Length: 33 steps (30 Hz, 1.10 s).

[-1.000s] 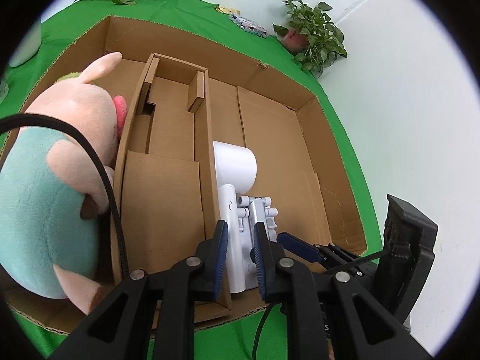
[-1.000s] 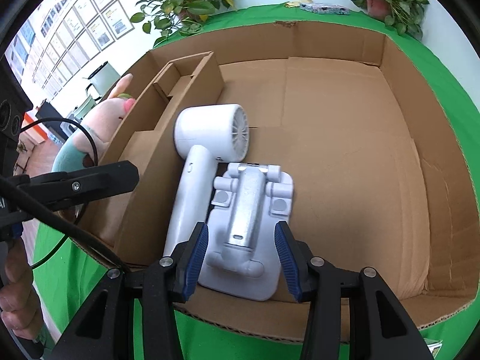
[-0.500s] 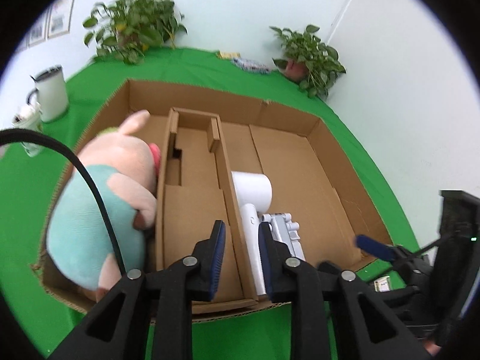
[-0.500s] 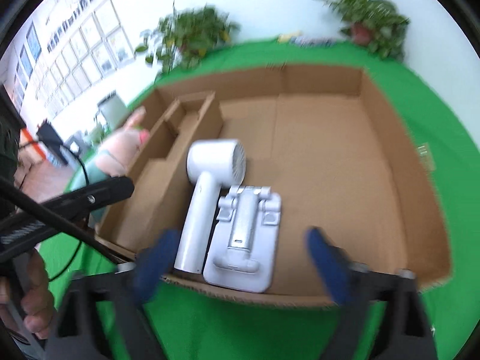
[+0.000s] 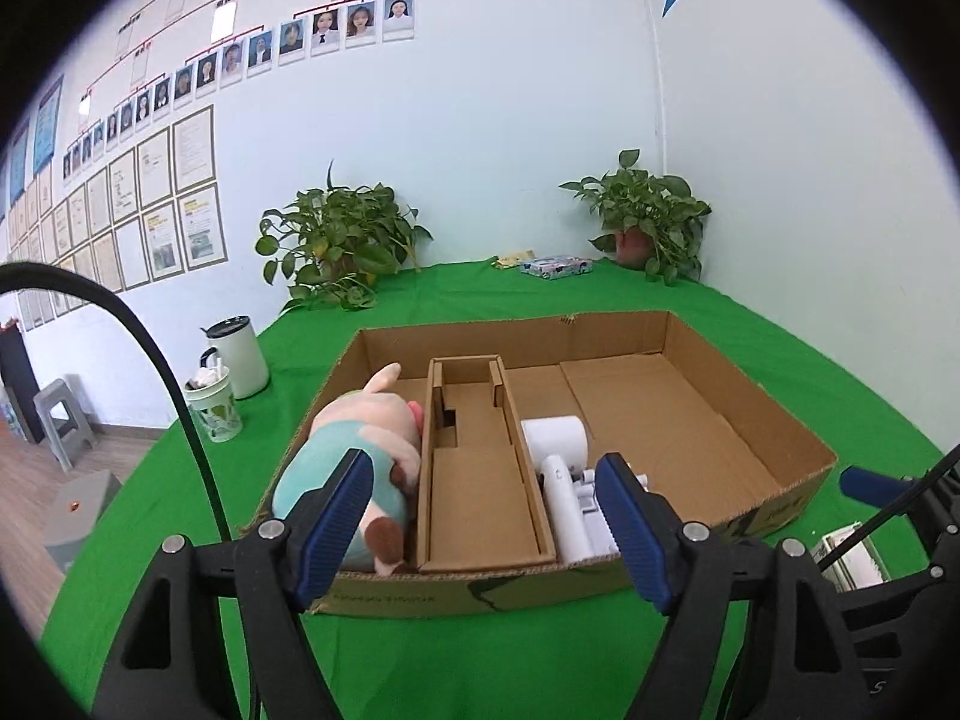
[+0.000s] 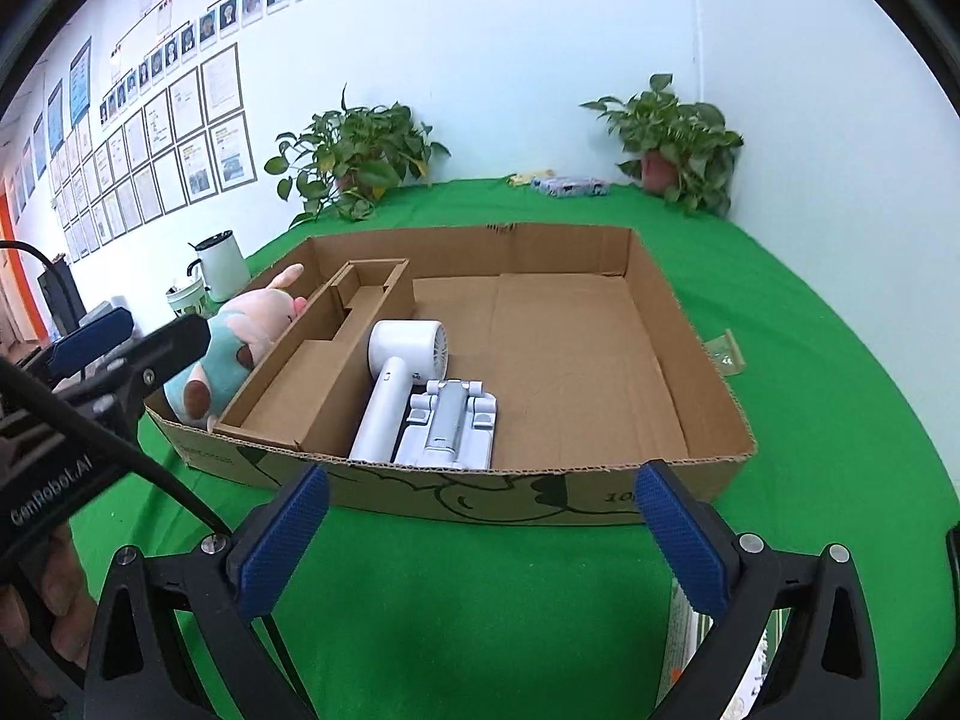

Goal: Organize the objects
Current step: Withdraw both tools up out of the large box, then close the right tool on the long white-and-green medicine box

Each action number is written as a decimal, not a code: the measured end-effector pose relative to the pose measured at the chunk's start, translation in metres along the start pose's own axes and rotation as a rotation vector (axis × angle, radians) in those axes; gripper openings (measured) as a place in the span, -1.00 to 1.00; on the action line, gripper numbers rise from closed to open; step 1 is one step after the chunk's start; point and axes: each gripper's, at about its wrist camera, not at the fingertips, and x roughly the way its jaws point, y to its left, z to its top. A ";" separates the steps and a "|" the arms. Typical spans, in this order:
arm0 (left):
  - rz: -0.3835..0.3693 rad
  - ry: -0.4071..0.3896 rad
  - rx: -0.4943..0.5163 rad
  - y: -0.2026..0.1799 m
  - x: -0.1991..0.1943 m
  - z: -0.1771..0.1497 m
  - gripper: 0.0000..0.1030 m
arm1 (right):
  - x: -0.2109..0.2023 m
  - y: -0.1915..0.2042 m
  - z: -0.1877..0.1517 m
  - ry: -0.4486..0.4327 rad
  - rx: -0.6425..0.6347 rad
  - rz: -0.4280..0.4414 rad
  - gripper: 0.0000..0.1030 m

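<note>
Left wrist view
Box: the cardboard box sits on the green tablecloth, open at the top.
Packed so far: the plush toy fills the left compartment; the white hair dryer lies just right of the cardboard insert, with the white folding stand tight against it.
Free space: the insert's middle bay and the wide right part of the box floor look bare.
Left gripper: jaws have just been opening and now stand well apart, nothing between the pads; it hangs over the near box wall, touching nothing.
Possible leftover: a small pale box lies on the cloth outside the near right corner, partly hidden.

Right wrist view
Box contents: hair dryer with its head toward the far wall, stand lying flat beside its handle, the two touching; plush toy behind the insert.
Right gripper: jaws have just been opening and are spread as wide as they go, empty, poised over bare cloth short of the box.
Outside the box: a small clear packet on the cloth to the right; a printed pack shows behind the right finger, mostly hidden.
Progress judgement: three items appear stowed; whether the loose things outside belong in the box cannot be told, so the job looks either finished or near its end.
</note>
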 end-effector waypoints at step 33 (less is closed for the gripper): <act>-0.010 0.066 -0.012 -0.011 -0.019 -0.044 0.48 | -0.045 -0.015 -0.039 -0.057 -0.038 0.035 0.99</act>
